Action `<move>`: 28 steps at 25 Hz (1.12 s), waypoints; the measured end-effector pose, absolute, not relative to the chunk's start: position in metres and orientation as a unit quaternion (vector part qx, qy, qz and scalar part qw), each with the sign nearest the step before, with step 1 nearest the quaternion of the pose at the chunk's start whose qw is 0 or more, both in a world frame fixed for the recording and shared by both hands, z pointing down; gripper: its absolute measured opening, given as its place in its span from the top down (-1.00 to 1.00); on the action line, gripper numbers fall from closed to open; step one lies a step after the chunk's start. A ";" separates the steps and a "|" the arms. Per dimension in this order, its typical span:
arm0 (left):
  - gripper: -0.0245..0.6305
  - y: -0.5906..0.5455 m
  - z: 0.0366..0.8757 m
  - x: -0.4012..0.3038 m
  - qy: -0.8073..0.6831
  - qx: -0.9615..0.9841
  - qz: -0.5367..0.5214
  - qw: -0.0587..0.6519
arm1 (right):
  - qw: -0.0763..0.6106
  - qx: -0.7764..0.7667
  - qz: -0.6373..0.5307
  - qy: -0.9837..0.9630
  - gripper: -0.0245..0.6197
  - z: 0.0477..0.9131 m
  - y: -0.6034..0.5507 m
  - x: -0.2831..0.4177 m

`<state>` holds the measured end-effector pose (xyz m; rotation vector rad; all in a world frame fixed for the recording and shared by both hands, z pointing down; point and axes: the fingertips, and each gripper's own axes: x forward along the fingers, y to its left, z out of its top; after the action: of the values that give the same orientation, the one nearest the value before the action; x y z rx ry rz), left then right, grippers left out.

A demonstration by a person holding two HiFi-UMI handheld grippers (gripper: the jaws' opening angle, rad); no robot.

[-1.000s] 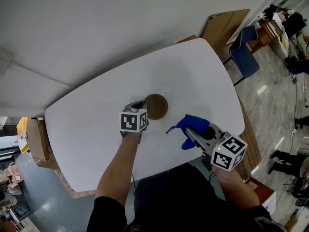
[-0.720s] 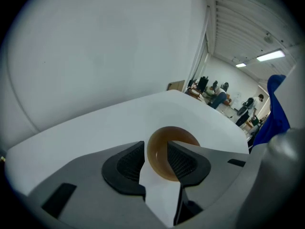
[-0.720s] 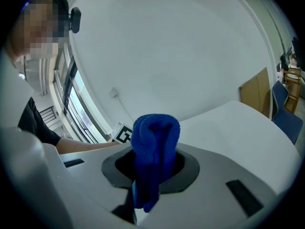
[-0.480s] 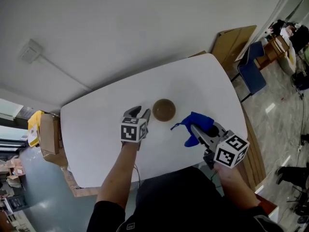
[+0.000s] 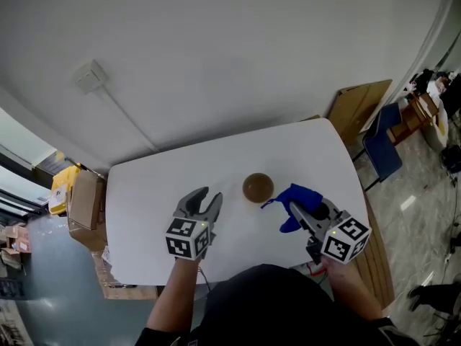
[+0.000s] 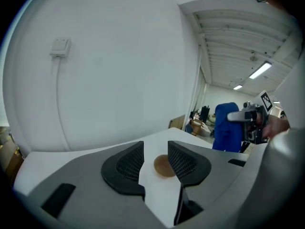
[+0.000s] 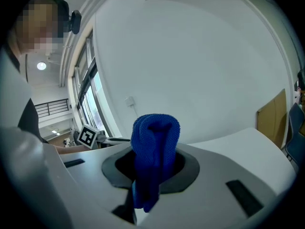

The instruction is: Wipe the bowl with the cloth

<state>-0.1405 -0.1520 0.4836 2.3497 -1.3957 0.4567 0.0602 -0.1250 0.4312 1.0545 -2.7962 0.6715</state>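
Note:
A small brown bowl [image 5: 257, 187] stands alone on the white table [image 5: 166, 179]. My left gripper [image 5: 205, 197] hangs lifted to its left and nearer me. Its jaws have just been opening and now stand open with nothing between them. In the left gripper view the bowl [image 6: 162, 166] shows beyond the spread pads [image 6: 127, 162]. My right gripper [image 5: 294, 206] is shut on the blue cloth [image 5: 297, 195], just right of the bowl. The folded cloth [image 7: 155, 149] stands up between that gripper's jaws, with an end hanging below them.
Cardboard boxes [image 5: 81, 200] stand off the table's left end. A cardboard sheet [image 5: 358, 107] and a blue chair [image 5: 384, 156] are off its right end. A wall socket [image 5: 90, 76] with a cable sits on the wall behind.
My left gripper let go of the bowl, opened, and pulled up and back toward me. The bowl stayed on the table. My right gripper rose a little with the cloth.

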 end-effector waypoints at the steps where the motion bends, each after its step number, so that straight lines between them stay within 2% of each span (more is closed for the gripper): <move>1: 0.42 -0.145 0.476 -0.140 -0.498 0.834 0.156 0.179 | 0.040 0.339 0.213 -0.916 0.70 0.427 -0.124 0.057; 8: 0.44 -0.106 0.440 -0.129 -0.512 0.837 0.142 0.130 | 0.032 0.315 0.180 -0.931 0.70 0.404 -0.118 0.042; 19: 0.60 -0.092 0.358 -0.133 -0.532 0.839 0.104 0.042 | -0.028 0.274 0.117 -0.954 0.71 0.328 -0.103 0.024; 28: 0.61 -0.093 0.336 -0.131 -0.537 0.839 0.083 0.027 | -0.030 0.283 0.107 -0.952 0.71 0.322 -0.104 0.025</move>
<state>-0.1306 -0.0929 0.3359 2.5917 -1.6587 0.2551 0.0246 -0.1041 0.3225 0.9082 -3.0517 0.3432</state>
